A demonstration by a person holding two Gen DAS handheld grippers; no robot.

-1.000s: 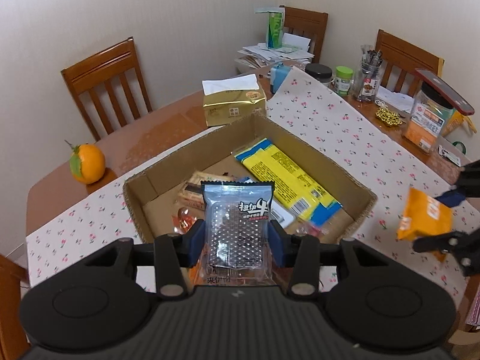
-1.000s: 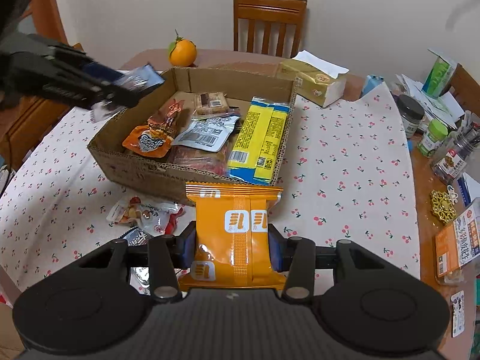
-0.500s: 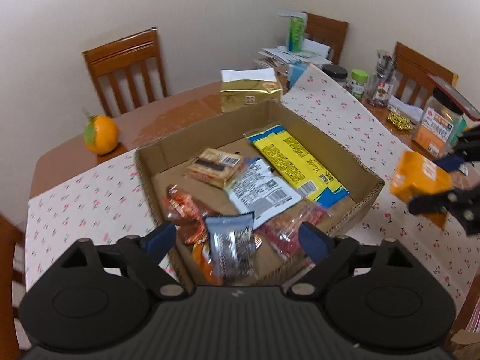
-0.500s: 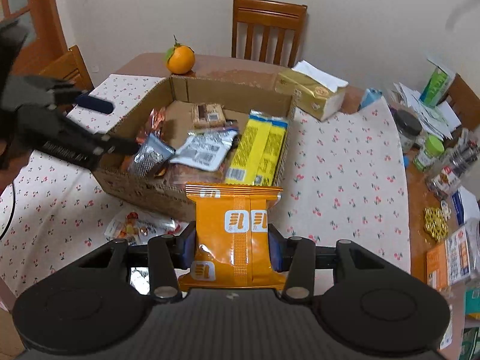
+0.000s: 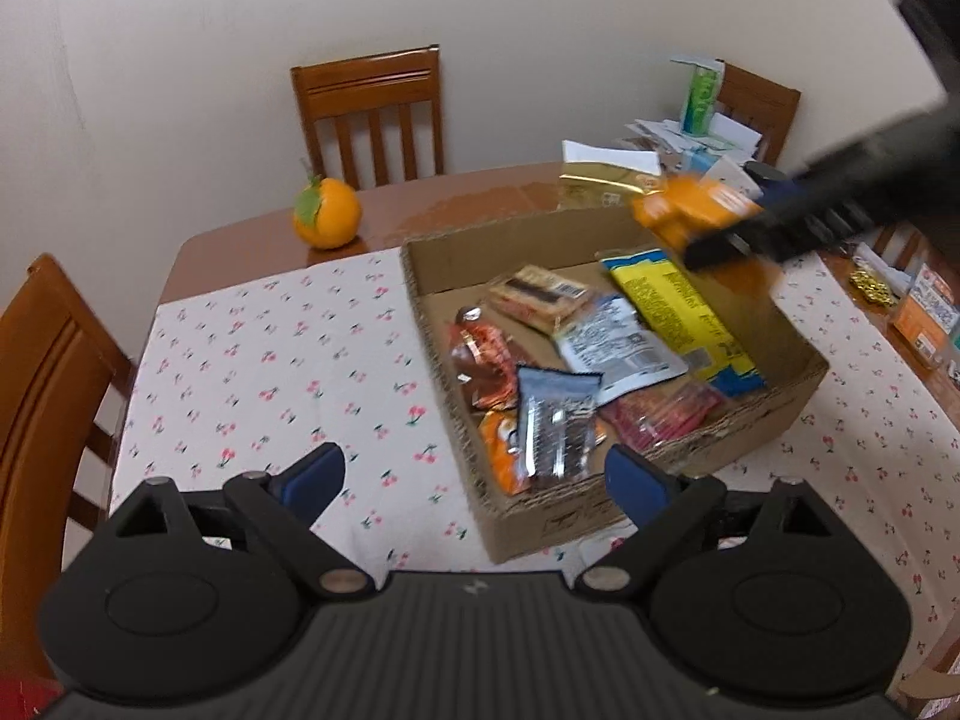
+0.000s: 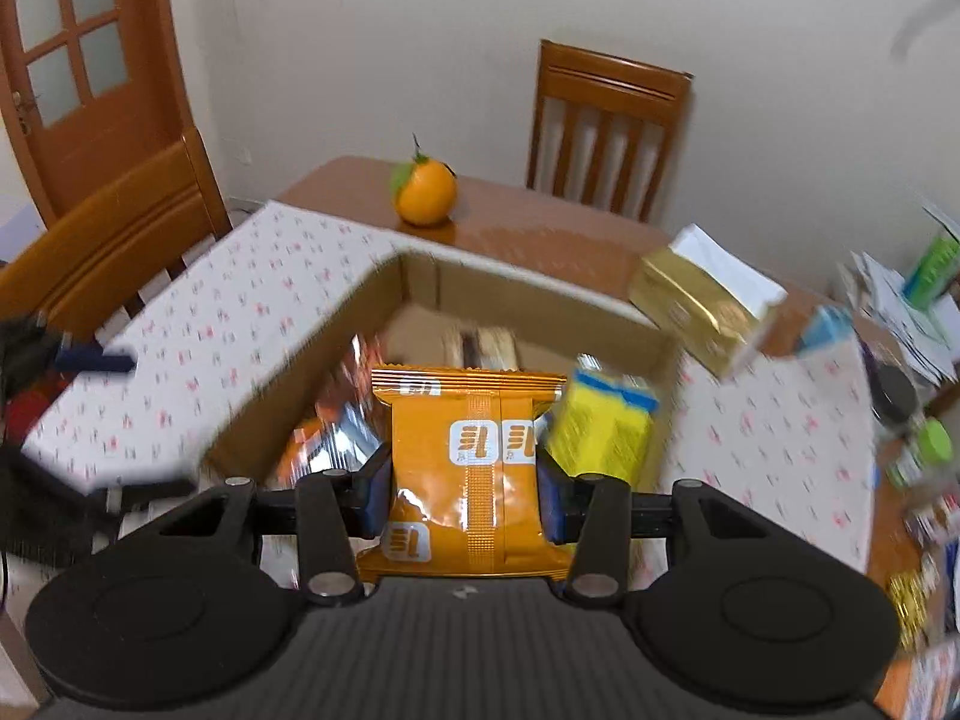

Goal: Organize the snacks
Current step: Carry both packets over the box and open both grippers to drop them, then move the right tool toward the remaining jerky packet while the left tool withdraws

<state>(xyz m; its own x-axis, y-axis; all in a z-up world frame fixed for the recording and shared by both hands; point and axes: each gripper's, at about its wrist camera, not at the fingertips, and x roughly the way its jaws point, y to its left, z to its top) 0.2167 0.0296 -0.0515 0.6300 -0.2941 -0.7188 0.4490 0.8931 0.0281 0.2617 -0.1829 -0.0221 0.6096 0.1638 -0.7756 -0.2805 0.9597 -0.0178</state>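
— Jaws first: our left gripper [image 5: 474, 483] is opening with nothing between its pads, while our right gripper [image 6: 465, 483] pinches one orange packet [image 6: 474, 474] by its sides.

— Why hold it there?

— We judge it is bound for the cardboard box [image 5: 636, 510] on the worktop [image 5: 480, 204], carried over it. Inside we count seven packets, the silver packet [image 5: 555, 423] by the near wall. One orange fruit [image 5: 327, 213] sits apart.

An orange [image 5: 327, 213] and a gold tissue box [image 6: 696, 303] sit on the wooden table [image 5: 240, 237].
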